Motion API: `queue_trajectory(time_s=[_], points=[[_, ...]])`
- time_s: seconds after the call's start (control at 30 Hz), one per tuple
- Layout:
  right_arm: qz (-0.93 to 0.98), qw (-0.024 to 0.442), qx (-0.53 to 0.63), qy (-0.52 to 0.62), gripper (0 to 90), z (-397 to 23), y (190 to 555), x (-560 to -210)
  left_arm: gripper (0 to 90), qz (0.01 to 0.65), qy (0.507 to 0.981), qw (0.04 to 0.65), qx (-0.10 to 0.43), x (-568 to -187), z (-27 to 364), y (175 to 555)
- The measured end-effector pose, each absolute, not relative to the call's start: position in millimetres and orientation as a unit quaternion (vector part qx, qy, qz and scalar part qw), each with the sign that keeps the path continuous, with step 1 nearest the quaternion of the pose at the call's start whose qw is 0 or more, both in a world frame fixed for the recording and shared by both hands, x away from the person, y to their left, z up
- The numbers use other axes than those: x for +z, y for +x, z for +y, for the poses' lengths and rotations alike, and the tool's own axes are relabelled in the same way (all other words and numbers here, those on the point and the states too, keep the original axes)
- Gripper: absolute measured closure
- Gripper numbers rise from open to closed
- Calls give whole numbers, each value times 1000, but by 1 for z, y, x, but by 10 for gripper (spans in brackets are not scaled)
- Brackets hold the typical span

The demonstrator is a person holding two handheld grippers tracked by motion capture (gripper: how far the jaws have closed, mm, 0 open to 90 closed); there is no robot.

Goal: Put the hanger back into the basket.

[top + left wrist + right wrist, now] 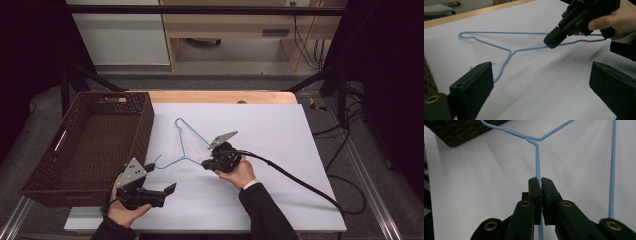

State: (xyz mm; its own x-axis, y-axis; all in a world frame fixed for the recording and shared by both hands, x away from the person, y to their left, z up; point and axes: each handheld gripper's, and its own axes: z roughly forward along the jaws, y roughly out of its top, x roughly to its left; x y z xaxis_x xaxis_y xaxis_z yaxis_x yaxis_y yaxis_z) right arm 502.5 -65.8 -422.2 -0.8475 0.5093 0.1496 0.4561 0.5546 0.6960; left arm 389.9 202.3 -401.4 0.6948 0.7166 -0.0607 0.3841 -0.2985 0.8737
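A light-blue wire hanger lies on the white sheet in the middle of the table, its hook end toward the basket. In the right gripper view my right gripper is shut on one thin arm of the hanger, just behind the twisted neck. From above, the right gripper sits at the hanger's near side. My left gripper is held low near the front left, jaws wide apart with nothing between them. Ahead of the left gripper lie the hanger and the other gripper.
A dark brown wicker basket stands at the left, partly over the table's edge; its corner shows as the basket in the right gripper view. A black cable trails from the right gripper across the sheet to the right.
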Motion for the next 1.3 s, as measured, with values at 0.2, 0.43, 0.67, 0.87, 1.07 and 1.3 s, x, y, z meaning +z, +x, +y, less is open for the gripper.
queue_trajectory(time_s=[0.2, 0.43, 0.67, 0.87, 1.07, 1.3], points=[[878, 37, 391, 273, 879, -68, 502, -418, 57, 358, 793, 466, 160, -418, 194, 391], [873, 38, 401, 275, 879, -72, 501, -413, 62, 379, 788, 462, 148, -431, 195, 399], [870, 36, 406, 277, 878, -74, 501, -412, 70, 396, 781, 460, 144, -440, 195, 413], [869, 35, 409, 275, 879, -76, 500, -410, 82, 401, 776, 465, 144, -441, 192, 426], [868, 35, 412, 275, 879, -77, 499, -408, 119, 403, 762, 486, 143, -442, 186, 441], [867, 35, 414, 276, 878, -79, 497, -408, 168, 410, 743, 508, 150, -441, 184, 454]])
